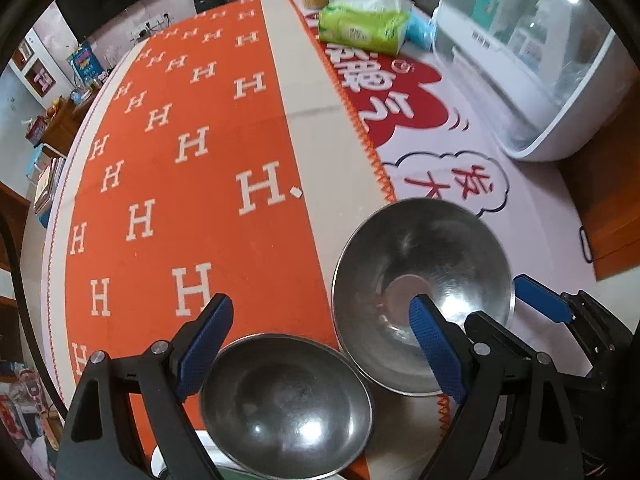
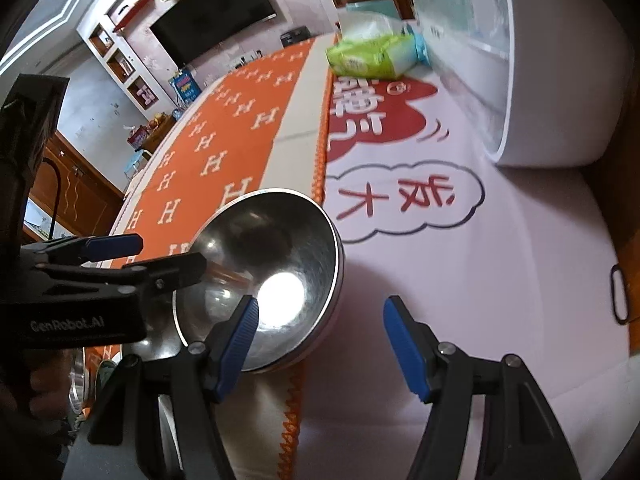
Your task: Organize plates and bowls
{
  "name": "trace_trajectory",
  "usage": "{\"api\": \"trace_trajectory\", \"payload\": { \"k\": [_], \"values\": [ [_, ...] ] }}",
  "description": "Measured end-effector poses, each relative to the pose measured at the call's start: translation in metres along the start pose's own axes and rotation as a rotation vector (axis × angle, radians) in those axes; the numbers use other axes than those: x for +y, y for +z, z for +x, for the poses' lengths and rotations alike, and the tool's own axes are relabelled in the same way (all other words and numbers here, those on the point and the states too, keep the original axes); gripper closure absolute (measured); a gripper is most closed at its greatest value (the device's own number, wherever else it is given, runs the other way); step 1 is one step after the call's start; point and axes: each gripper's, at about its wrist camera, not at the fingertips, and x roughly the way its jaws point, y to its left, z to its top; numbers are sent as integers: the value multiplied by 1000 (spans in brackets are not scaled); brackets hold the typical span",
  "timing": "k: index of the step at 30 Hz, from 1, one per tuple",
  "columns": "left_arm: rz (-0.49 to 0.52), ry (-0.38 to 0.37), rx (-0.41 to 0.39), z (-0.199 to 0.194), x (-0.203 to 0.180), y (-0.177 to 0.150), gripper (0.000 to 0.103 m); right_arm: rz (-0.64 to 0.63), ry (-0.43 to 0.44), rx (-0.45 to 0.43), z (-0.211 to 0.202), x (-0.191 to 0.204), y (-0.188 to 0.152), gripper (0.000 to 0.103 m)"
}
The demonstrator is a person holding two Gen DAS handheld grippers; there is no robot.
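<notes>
I'm hanging my left gripper [image 1: 328,348] spread wide over the small steel bowl [image 1: 286,406] at the bottom of the frame, gripping nothing. My right gripper [image 2: 320,344] is also gaping empty, its left finger [image 2: 236,350] crossing the big steel bowl [image 2: 272,276] at lower centre. Both bowls are touching at the orange cloth's [image 1: 172,184] edge, green tissue pack [image 1: 362,28] sitting upper right.

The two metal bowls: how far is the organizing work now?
Nothing looks done yet. The nearer bowl and the farther bowl sit apart on the table, not stacked. In hand: the left gripper is open above the nearer bowl, and the right gripper is open by the farther one, neither gripping. Left: grasping and stacking.
</notes>
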Motion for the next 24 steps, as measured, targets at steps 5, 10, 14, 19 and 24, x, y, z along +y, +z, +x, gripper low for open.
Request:
{"api": "trace_trajectory", "payload": {
  "k": [5, 10, 14, 19, 24],
  "values": [
    [-14, -19, 59, 21, 1, -1, 14, 24, 10, 36, 10, -6, -1, 38],
    [-19, -41, 85, 33, 1, -1, 14, 39, 26, 56, 18, -8, -1, 48],
    [-14, -40, 88, 39, 0, 1, 20, 32, 44, 61, 22, -6, 0, 58],
    [-13, -40, 93, 44, 1, 2, 30, 30, 38, 71, 25, -5, 0, 73],
    [-5, -73, 85, 45, -1, 2, 44, 49, 34, 76, 27, -10, 0, 79]
  ]
}}
